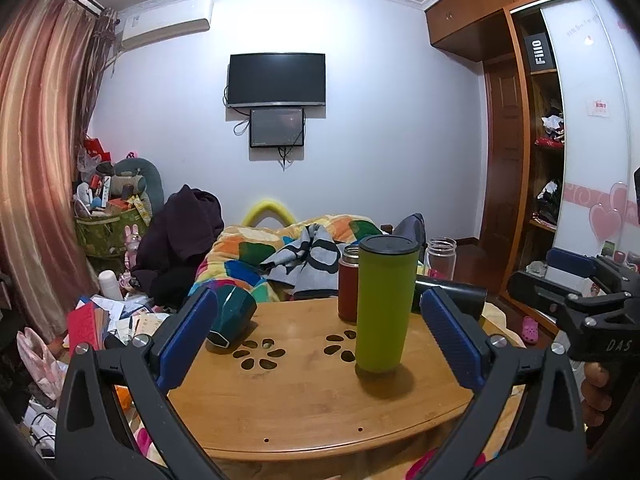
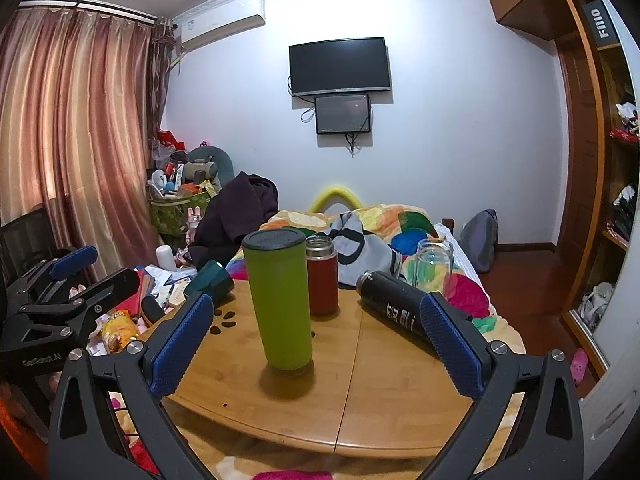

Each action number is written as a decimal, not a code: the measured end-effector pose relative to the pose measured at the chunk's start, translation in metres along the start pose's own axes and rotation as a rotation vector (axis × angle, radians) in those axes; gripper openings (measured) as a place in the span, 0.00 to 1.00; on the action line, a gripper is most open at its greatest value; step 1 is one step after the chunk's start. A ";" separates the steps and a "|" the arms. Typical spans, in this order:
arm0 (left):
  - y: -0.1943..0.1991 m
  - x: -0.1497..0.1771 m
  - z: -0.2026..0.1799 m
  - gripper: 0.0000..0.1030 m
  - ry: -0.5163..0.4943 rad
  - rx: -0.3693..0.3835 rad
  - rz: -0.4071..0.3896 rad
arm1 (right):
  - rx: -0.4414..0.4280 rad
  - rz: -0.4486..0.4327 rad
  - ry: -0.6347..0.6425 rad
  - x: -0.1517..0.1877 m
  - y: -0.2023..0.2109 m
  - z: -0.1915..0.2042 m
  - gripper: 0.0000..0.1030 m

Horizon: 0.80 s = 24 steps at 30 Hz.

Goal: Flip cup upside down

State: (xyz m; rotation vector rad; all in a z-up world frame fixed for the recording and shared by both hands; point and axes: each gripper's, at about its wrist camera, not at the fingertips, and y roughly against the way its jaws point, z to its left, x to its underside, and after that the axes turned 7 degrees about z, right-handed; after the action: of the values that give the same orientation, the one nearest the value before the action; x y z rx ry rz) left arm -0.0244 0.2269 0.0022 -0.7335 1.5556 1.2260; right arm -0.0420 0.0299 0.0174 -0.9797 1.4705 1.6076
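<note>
Both grippers hang level, side by side, pointing the same way. The left gripper point(image 1: 320, 336) has its blue-padded jaws spread wide, holding nothing. The right gripper point(image 2: 316, 336) is likewise spread wide and holds nothing.

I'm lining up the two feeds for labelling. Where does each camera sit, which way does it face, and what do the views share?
Left wrist: sits on the left hand-held gripper, facing across the wooden table to the green cup; its own blue fingers show, and the right hand-held gripper at the right edge.
Right wrist: sits on the right hand-held gripper, facing the same way; its open jaws show, and the left one at the left edge.
Shared: green cup, red flask, black bottle, wall TV.
</note>
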 end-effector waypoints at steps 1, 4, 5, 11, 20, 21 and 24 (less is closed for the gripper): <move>0.001 0.001 -0.001 1.00 -0.002 -0.004 -0.003 | 0.003 0.001 -0.002 0.001 0.000 0.000 1.00; 0.003 0.002 -0.004 1.00 -0.008 -0.005 -0.010 | 0.015 0.002 -0.004 0.002 0.001 0.002 1.00; 0.003 0.003 -0.005 1.00 -0.010 -0.002 -0.008 | 0.015 0.004 -0.004 0.003 0.001 0.003 1.00; 0.000 0.007 -0.006 1.00 -0.007 0.005 0.004 | 0.016 0.004 -0.005 0.003 0.002 0.003 1.00; -0.001 0.007 -0.003 1.00 0.012 0.013 0.017 | 0.014 0.005 -0.006 0.003 0.001 0.003 1.00; -0.001 0.007 -0.003 1.00 0.012 0.013 0.018 | 0.016 0.004 -0.006 0.003 0.002 0.003 1.00; -0.001 0.007 -0.003 1.00 0.012 0.014 0.018 | 0.015 0.003 -0.007 0.003 0.001 0.003 1.00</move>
State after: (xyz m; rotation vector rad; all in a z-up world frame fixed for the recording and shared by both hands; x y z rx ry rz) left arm -0.0268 0.2245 -0.0051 -0.7200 1.5825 1.2249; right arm -0.0445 0.0330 0.0156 -0.9623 1.4781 1.5987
